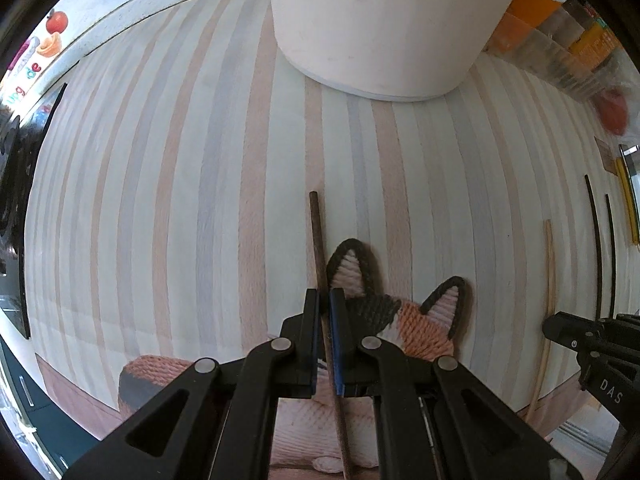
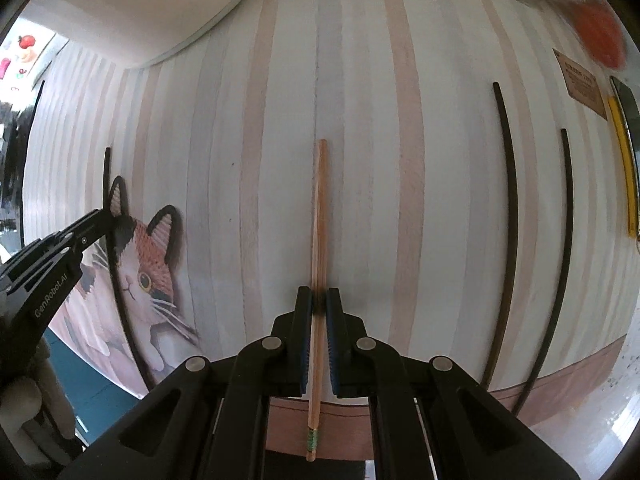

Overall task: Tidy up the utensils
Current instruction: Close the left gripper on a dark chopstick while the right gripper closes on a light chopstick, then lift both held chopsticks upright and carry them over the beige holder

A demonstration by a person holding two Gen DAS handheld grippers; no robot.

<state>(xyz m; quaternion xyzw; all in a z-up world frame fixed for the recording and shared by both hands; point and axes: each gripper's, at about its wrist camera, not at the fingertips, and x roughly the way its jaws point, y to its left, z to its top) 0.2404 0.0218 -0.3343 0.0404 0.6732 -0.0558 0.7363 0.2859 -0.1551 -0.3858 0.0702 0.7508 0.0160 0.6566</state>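
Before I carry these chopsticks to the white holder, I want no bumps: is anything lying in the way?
Nothing visible blocks it. The left tongs grip a dark chopstick, and bare striped mat runs up to the white holder. The right tongs hold a light chopstick, also unobstructed ahead.

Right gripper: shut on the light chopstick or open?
Shut on it: the right gripper pinches the light wooden chopstick, no gap at either pad.

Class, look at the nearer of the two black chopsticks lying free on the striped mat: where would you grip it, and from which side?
Grip the nearer black chopstick around mid-length, coming straight down from above with fingers across its width: it lies flat, thin and long, with bare mat either side.
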